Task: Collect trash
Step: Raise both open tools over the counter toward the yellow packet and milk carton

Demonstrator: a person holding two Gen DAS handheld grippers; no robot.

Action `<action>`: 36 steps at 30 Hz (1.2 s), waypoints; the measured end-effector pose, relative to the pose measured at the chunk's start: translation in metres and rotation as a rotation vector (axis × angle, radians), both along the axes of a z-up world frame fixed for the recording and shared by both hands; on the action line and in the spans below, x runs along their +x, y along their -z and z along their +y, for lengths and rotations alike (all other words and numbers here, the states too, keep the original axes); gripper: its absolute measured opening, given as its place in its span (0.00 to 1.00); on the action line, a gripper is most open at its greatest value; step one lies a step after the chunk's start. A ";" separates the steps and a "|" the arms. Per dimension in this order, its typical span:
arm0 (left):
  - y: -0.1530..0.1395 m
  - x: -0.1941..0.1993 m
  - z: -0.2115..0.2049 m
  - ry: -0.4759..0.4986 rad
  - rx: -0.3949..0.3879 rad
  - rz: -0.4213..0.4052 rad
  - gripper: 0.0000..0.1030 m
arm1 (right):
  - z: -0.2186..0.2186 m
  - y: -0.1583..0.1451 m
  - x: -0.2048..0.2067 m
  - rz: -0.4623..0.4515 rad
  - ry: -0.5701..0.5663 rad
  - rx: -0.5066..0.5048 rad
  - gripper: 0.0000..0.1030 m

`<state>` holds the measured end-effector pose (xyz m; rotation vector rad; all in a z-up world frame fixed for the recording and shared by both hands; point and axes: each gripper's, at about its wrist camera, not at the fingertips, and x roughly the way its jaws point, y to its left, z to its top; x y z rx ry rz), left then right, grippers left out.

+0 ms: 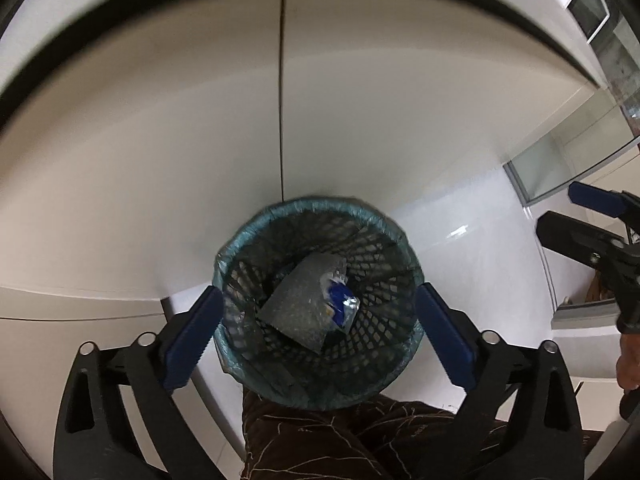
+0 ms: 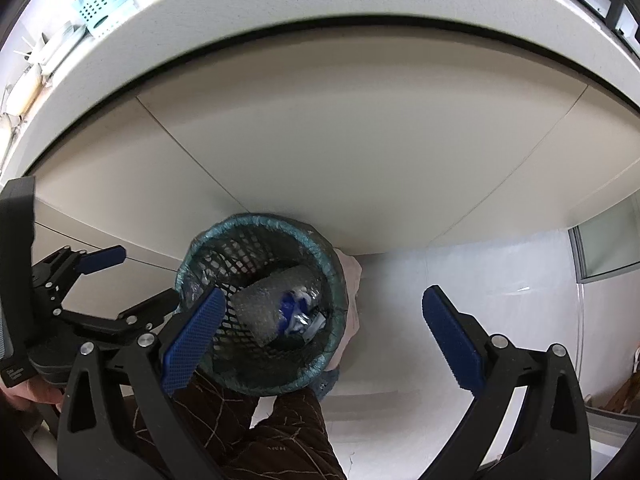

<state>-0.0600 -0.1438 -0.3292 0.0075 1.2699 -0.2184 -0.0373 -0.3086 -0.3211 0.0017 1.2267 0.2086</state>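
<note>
Done: blue wrapper [image 1: 339,307] and grey sheet [image 1: 298,304] in bin [image 1: 240,364], twelve o'clock of tongs | left tongs [image 1: 318,334] agape, empty; right tongs [image 2: 320,336] agape, empty | left: further trash, none visible

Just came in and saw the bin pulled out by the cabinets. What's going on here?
A person is collecting trash with a hand-held gripper in each hand. The left hand-held gripper is above the lined mesh wastebasket, open with nothing between its fingers. A blue-and-white wrapper and a grey foam sheet lie inside the basket. The right hand-held gripper is open and empty too, beside the basket over the white floor.
</note>
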 end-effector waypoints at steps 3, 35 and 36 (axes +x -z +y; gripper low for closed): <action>-0.021 -0.006 0.006 -0.004 0.010 -0.057 0.94 | -0.002 -0.016 0.000 -0.037 0.002 0.018 0.92; -0.256 0.095 0.099 -0.230 -0.012 -0.322 0.94 | 0.043 -0.232 0.111 -0.447 -0.023 0.039 0.92; -0.259 0.102 0.101 -0.229 -0.010 -0.327 0.94 | 0.045 -0.236 0.118 -0.458 -0.021 0.036 0.92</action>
